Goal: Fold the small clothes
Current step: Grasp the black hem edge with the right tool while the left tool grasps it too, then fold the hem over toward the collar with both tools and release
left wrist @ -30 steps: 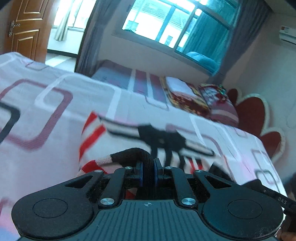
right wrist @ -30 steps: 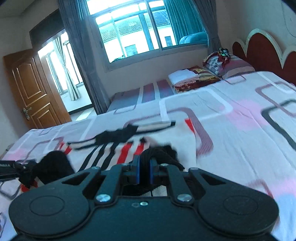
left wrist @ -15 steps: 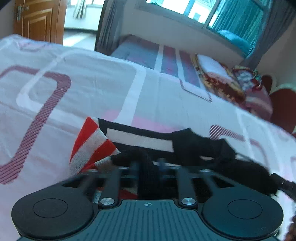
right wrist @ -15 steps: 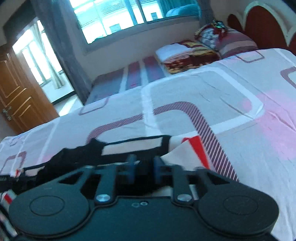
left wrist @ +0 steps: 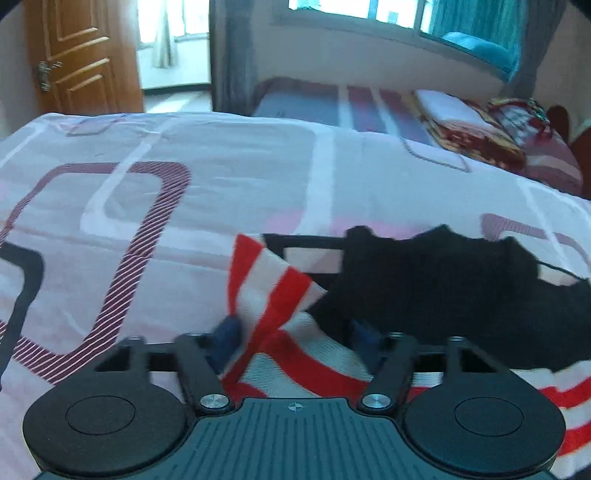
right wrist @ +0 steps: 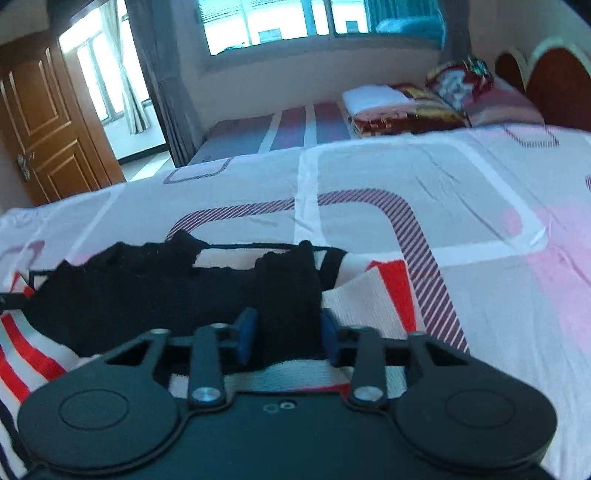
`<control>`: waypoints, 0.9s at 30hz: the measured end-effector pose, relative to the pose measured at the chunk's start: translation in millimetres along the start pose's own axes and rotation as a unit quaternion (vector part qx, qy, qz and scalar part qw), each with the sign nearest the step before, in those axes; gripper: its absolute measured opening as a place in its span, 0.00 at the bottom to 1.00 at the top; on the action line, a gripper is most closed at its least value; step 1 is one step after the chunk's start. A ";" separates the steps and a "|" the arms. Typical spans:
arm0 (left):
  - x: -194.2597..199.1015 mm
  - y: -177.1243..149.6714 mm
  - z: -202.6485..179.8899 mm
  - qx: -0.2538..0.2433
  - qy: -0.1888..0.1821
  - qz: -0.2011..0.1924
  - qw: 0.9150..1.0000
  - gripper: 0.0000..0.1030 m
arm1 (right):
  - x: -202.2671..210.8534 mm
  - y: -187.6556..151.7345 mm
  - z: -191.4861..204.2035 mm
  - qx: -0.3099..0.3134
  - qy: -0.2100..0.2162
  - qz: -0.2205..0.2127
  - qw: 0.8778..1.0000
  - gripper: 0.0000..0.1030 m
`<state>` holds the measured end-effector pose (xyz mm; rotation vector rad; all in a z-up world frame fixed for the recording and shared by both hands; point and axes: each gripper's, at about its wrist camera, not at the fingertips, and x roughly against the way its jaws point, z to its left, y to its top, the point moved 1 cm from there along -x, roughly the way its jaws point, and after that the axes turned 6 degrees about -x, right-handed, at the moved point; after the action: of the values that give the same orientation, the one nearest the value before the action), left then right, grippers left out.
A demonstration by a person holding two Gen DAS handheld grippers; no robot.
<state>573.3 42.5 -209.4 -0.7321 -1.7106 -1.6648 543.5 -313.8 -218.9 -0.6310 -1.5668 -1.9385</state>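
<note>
A small knitted garment with red, white and black stripes (left wrist: 269, 291) lies on the bed, with a black part (left wrist: 443, 280) folded over it. My left gripper (left wrist: 295, 343) is open, its jaws spread on either side of the garment's left striped corner. In the right wrist view the same garment (right wrist: 369, 295) lies with its black part (right wrist: 147, 288) across the middle. My right gripper (right wrist: 288, 332) is open, its blue pads on either side of a black fold.
The bedsheet (left wrist: 184, 206) is white and pink with rounded-square patterns. Folded blankets and pillows (right wrist: 417, 107) lie at the far end by the red headboard (right wrist: 554, 77). A wooden door (left wrist: 81, 55) and a window (right wrist: 295, 22) are beyond.
Both grippers carried the garment's edge forward over itself and lowered it onto the bed, then opened and let go. They were shut on the cloth a second ago.
</note>
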 end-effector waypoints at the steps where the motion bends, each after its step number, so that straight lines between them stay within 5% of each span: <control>1: 3.2 -2.2 3.5 0.001 0.005 -0.005 1.000 0.53 | 0.7 -0.2 2.5 0.006 0.002 -0.001 1.000 0.13; 3: 8.5 -6.2 4.7 0.005 0.014 -0.015 1.000 0.41 | 3.7 -0.9 6.5 0.022 -0.002 -0.011 1.000 0.12; 7: 11.3 -18.7 6.9 0.005 0.027 -0.032 0.999 0.38 | 14.6 9.6 0.6 0.017 -0.009 -0.056 0.998 0.11; 11: 16.9 -19.6 4.5 0.020 0.040 -0.040 0.998 0.38 | -16.8 7.9 -7.4 0.022 -0.041 -0.017 0.999 0.12; 15: 43.7 -18.7 2.1 0.030 0.015 -0.063 0.997 0.38 | 0.5 5.7 -5.0 0.021 -0.050 -0.031 0.998 0.30; 19: 48.5 -10.9 -25.9 0.000 -0.030 -0.057 0.998 0.38 | 27.2 6.6 7.7 0.025 0.002 -0.041 0.999 0.30; 20: 44.3 -9.3 -35.0 -0.010 -0.039 -0.048 0.998 0.47 | 28.9 4.3 15.7 0.029 0.014 -0.035 0.999 0.30; 21: 38.7 -8.4 -43.1 -0.021 -0.044 -0.039 0.998 0.69 | 27.8 2.4 23.9 0.031 0.025 -0.026 0.999 0.30; 23: 30.2 -11.1 -49.8 -0.035 -0.025 -0.041 0.998 0.87 | 23.3 -4.5 37.7 0.040 0.037 -0.012 0.998 0.30; 25: 18.0 -18.6 -48.4 -0.048 0.012 -0.023 0.999 0.87 | 17.7 -13.9 49.1 0.064 0.028 -0.006 0.998 0.30; 27: 15.4 -28.6 -35.7 -0.046 0.006 -0.036 0.998 0.87 | 10.3 -26.0 50.7 0.103 -0.005 0.003 0.995 0.28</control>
<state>543.7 5.0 -216.1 -0.7102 -1.6780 -1.8040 518.8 -261.4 -220.2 -0.5576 -1.7412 -1.7414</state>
